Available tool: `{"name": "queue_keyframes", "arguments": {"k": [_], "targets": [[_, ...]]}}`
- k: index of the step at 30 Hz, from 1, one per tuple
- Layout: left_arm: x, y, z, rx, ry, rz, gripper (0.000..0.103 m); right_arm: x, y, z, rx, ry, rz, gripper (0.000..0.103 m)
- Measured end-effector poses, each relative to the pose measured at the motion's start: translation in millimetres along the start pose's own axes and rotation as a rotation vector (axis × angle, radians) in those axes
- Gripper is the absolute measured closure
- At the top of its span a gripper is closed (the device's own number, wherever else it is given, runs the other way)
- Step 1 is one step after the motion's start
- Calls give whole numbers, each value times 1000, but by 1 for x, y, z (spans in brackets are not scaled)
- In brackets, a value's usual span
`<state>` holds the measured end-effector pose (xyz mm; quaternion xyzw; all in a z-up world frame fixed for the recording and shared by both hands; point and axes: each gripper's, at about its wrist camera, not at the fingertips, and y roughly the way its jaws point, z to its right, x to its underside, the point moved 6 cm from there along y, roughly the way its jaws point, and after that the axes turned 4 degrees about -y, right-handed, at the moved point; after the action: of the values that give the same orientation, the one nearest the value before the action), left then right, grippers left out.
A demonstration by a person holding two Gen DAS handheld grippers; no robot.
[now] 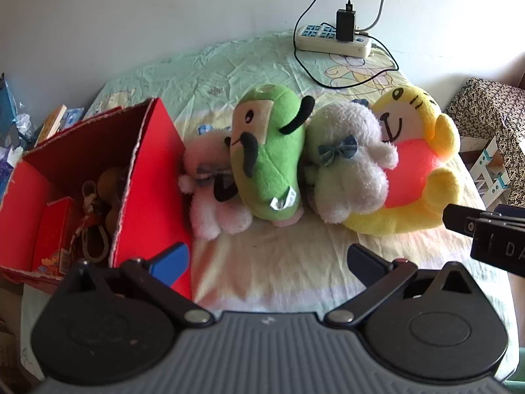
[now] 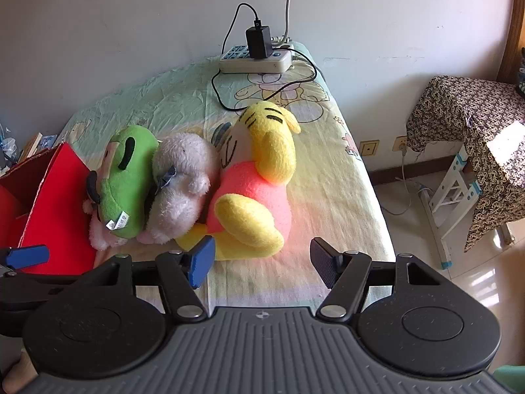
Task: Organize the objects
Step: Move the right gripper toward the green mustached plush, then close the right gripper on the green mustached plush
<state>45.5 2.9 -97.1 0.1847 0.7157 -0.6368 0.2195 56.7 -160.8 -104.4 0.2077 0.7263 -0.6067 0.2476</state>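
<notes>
Plush toys lie in a row on the bed: green plush, white plush, yellow plush. At their 9 o'clock, a red box holds small trinkets. At 12 o'clock, a power strip. Left gripper and right gripper tilt down, fingers apart, empty.

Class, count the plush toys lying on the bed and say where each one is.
4: pink toy beside the red box, green toy on it, grey toy next, yellow toy farthest. More may be hidden.

Bed carries plush toys, red box, power strip.
</notes>
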Motion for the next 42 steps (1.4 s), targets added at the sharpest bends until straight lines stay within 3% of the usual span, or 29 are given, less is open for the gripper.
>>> {"name": "queue_keyframes", "arguments": {"k": [17, 24, 28, 34, 38, 42], "targets": [[-10, 11, -1, 27, 22, -12, 0, -8, 9, -4, -55, 31, -5, 38], [-20, 11, 1, 58, 33, 2, 0, -22, -9, -3, -112, 54, 62, 38], [-30, 12, -3, 67, 31, 35, 1, -41, -15, -10, -204, 61, 122, 41], [-40, 17, -13, 131, 4, 99, 4, -63, 6, -38, -449, 95, 81, 48], [-48, 24, -16, 173, -15, 117, 6, -71, 23, -62, -507, 46, 56, 48], [-51, 37, -13, 181, 3, 106, 4, -76, 40, -79, -502, 4, 8, 47]]}}
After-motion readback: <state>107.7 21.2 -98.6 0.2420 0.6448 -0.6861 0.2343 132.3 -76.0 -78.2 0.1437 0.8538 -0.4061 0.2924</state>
